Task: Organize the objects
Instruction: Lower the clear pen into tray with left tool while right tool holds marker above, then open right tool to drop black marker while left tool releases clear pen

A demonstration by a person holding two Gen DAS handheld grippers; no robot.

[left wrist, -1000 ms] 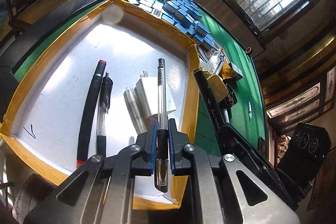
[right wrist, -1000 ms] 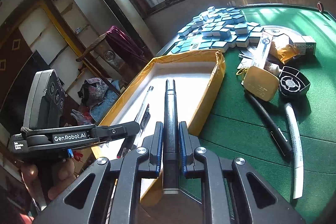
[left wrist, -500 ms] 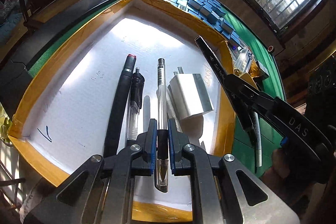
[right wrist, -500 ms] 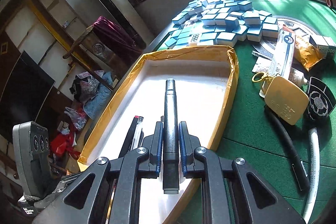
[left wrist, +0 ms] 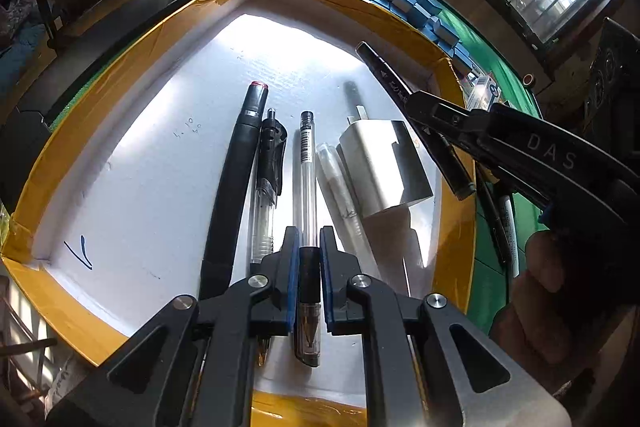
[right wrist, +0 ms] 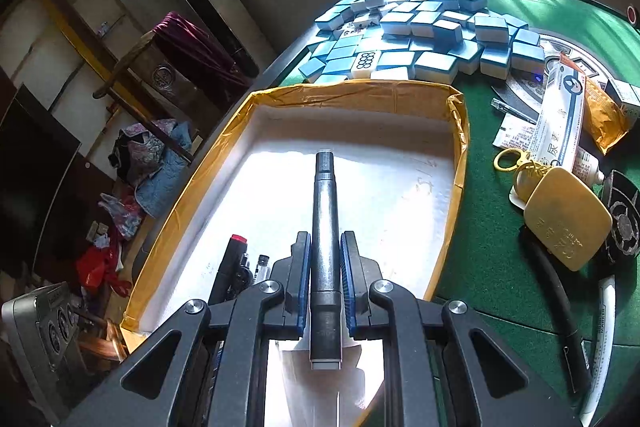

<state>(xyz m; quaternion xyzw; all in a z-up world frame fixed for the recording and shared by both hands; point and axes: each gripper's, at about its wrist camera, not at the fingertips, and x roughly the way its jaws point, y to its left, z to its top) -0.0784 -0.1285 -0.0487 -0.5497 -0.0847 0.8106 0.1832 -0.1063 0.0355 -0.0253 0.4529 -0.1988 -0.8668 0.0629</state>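
Observation:
A white tray with yellow taped rim [left wrist: 400, 23] lies on the green table. My left gripper [left wrist: 308, 251] is shut on a clear gel pen [left wrist: 307, 163], held low over the tray floor. Beside the pen lie a black marker [left wrist: 236, 187], a clear retractable pen [left wrist: 266, 195], a white pen [left wrist: 336, 187] and a white charger [left wrist: 380, 163]. My right gripper [right wrist: 325, 255] is shut on a dark grey marker [right wrist: 325, 219] over the tray [right wrist: 462, 147]. It shows in the left wrist view [left wrist: 416, 115] above the tray's right side.
A pile of blue mahjong tiles [right wrist: 420, 27] lies beyond the tray. On the green felt [right wrist: 480, 259] to the right are a gold tag with keyring [right wrist: 560, 215], a white tube box [right wrist: 560, 119], a black pen [right wrist: 560, 307], a white pen [right wrist: 604, 339] and a black round holder [right wrist: 624, 223].
My left gripper has brought the clear pen down towards the tray floor beside the other pens. My right gripper has carried the grey marker further over the tray.

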